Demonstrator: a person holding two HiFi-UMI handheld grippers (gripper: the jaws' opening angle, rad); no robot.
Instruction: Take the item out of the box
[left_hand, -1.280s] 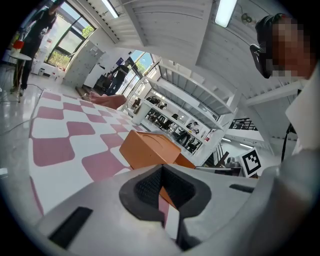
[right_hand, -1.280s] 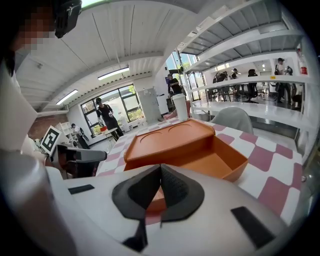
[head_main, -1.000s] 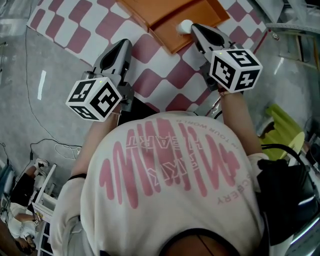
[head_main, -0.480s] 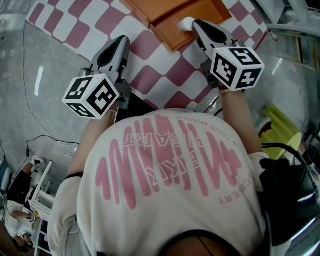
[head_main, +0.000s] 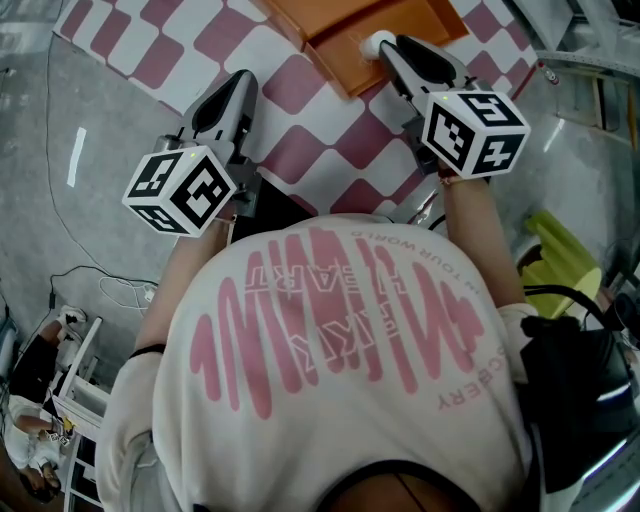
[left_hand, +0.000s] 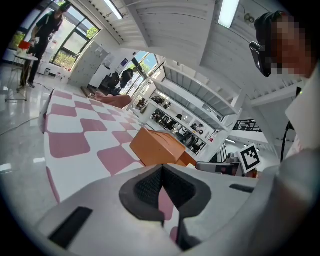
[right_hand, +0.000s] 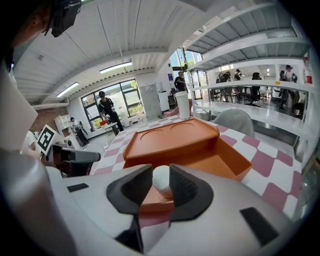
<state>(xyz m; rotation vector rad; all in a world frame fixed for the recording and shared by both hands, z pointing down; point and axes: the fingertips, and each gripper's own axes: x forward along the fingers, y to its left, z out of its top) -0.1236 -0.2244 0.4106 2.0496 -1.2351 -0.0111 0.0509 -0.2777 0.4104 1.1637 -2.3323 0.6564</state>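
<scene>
Right gripper view: right claw (right_hand: 160, 176), just opened, flanks white ball (right_hand: 161, 182); left claw (left_hand: 161, 176) closed.

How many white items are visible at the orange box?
1: a white rounded item at the near edge of the orange box. Others may be hidden inside it.

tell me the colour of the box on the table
Orange box, clearest in the right gripper view.
</scene>
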